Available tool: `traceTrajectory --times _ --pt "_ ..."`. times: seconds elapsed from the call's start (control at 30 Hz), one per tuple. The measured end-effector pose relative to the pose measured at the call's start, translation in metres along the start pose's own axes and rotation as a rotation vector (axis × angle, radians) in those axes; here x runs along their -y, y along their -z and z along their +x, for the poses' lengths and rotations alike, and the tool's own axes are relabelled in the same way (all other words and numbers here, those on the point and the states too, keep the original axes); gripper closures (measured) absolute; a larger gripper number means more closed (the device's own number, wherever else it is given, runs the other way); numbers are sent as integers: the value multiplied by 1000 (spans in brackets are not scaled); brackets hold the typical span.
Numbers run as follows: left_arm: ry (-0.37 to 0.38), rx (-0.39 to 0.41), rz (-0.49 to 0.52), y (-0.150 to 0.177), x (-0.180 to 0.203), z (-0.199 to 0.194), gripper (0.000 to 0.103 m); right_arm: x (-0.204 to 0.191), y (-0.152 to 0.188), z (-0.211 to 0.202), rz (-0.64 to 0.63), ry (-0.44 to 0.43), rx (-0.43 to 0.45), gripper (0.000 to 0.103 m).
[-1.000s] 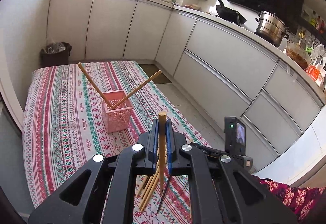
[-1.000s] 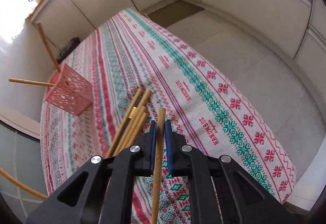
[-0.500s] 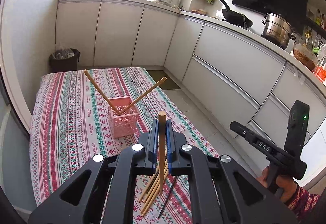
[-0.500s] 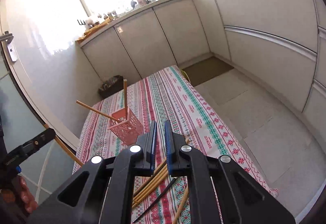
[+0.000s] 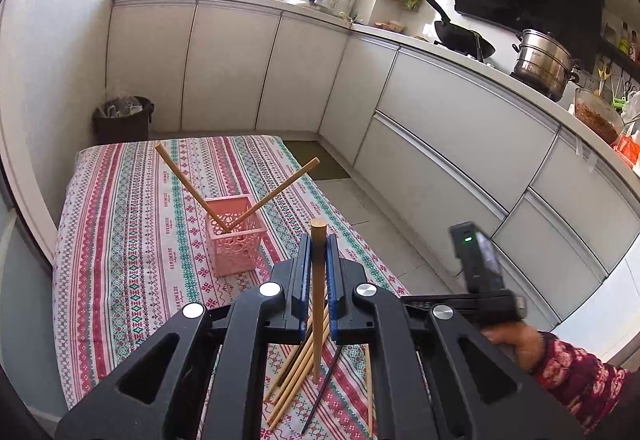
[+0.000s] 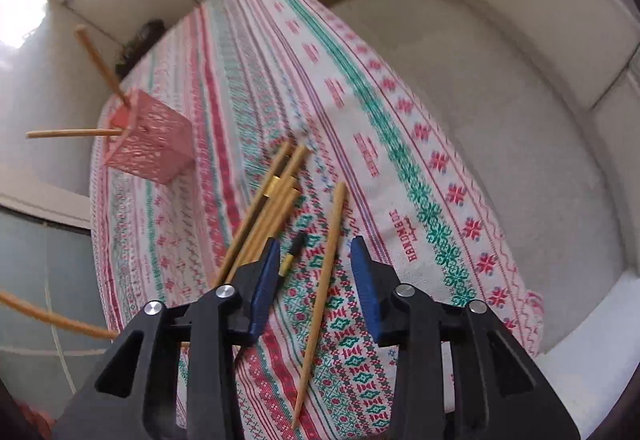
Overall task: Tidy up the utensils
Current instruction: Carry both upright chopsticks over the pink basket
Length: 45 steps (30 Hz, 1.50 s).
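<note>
I see a table (image 5: 120, 260) with a striped red and green cloth in a kitchen with white cupboards (image 5: 224, 64). The cloth says "HANDMADE". My left claw (image 5: 319, 260) is squeezed tight on one wooden chopstick (image 5: 319, 280), standing straight up. My right claw (image 6: 316, 272) is wide open over a loose chopstick (image 6: 324, 272) lying on the cloth. The pink basket (image 5: 234, 240) holds two chopsticks. Only the left view shows the steel pot (image 5: 544, 60) and black wok (image 5: 460, 36).
</note>
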State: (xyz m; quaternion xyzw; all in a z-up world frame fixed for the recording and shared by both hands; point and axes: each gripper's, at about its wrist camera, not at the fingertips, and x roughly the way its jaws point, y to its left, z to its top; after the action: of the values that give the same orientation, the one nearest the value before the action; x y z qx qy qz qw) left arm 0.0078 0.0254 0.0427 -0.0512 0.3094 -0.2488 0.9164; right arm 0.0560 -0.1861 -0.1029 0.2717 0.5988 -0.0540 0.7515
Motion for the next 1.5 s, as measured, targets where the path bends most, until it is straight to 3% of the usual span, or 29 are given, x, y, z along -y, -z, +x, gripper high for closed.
traceTrajectory --times 0.13,0.3,0.43,0.57,0.87,0.93,1.2,1.5 --pt "1 5 -11 -1 -6 -1 97 13 -10 31 73 20 -63 70" --pt "5 -1 -16 -1 -11 -1 97 -4 -14 44 34 68 -65 70" --pt "2 5 -17 -1 -10 -4 97 -12 -15 57 -1 133 -61 94" --pt "-3 8 -20 0 -12 -6 97 -11 -9 52 -1 100 -12 95" --pt "2 3 7 3 -4 -8 97 -32 42 -47 -175 -41 315 95" --pt "4 5 14 4 -1 -9 97 -34 54 -69 -207 -114 362 95" --pt "-4 18 32 4 5 -14 97 -50 76 -119 -293 -186 448 95" --pt "-43 50 51 -15 13 -23 97 -75 65 -178 -351 -228 526 95"
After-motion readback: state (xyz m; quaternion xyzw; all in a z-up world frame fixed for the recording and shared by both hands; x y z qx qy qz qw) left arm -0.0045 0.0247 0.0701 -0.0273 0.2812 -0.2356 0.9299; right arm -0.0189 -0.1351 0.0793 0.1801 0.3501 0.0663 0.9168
